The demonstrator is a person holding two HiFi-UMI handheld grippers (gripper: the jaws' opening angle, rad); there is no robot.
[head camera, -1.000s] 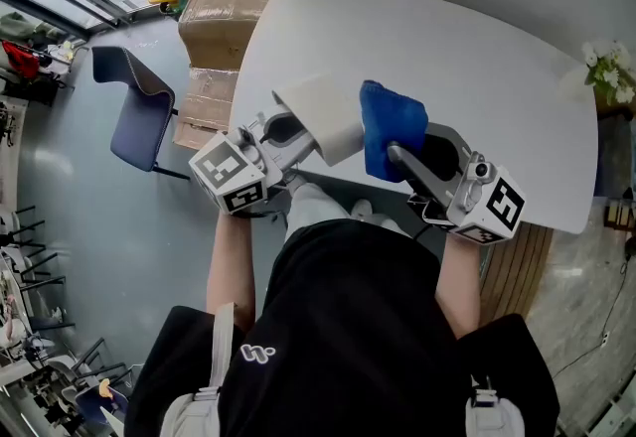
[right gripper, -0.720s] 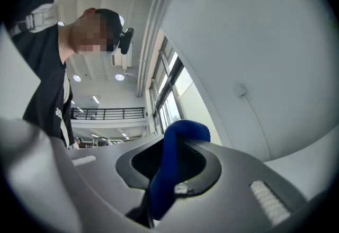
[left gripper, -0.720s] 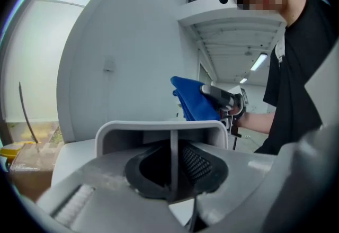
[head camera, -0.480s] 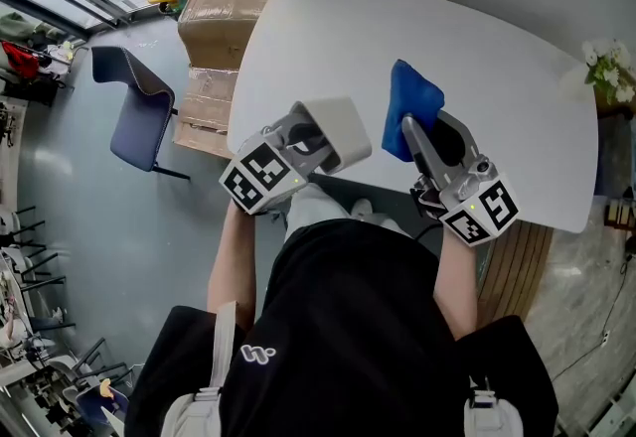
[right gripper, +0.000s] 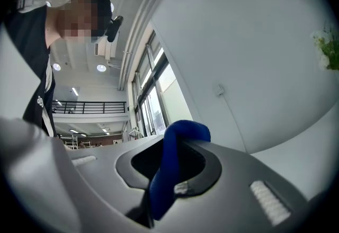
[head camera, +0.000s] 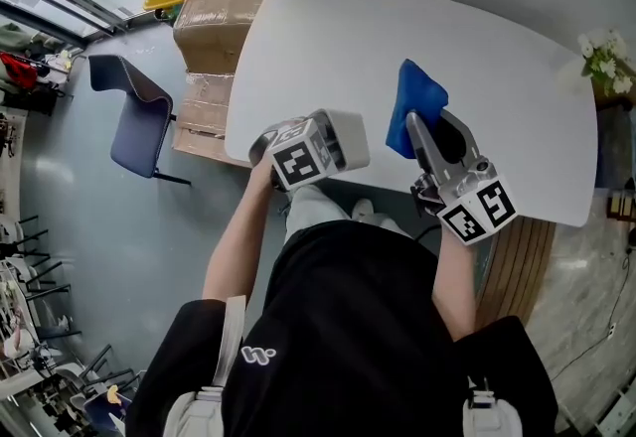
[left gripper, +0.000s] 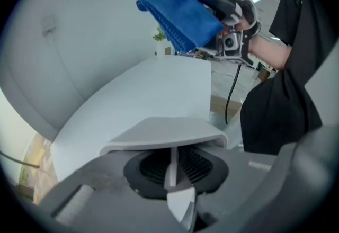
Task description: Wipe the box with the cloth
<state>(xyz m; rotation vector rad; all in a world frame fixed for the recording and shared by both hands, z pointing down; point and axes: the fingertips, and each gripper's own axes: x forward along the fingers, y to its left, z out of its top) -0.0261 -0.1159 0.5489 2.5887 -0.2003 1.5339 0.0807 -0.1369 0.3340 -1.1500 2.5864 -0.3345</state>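
blue cloth (head camera: pixel 413 99) pinched in the right gripper (head camera: pixel 411 127), left gripper (left gripper: pixel 170 167) clamped on a wall of the white box (head camera: pixel 348 132)

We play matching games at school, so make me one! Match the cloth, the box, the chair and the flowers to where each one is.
Things:
1. cloth
2. box
3. chair
4. flowers

Places:
A. on the floor
B. clamped in the left gripper
C. just past the right end of the table
D. clamped in the right gripper

Pairs: 1-D, 2-B, 3-A, 4-C.
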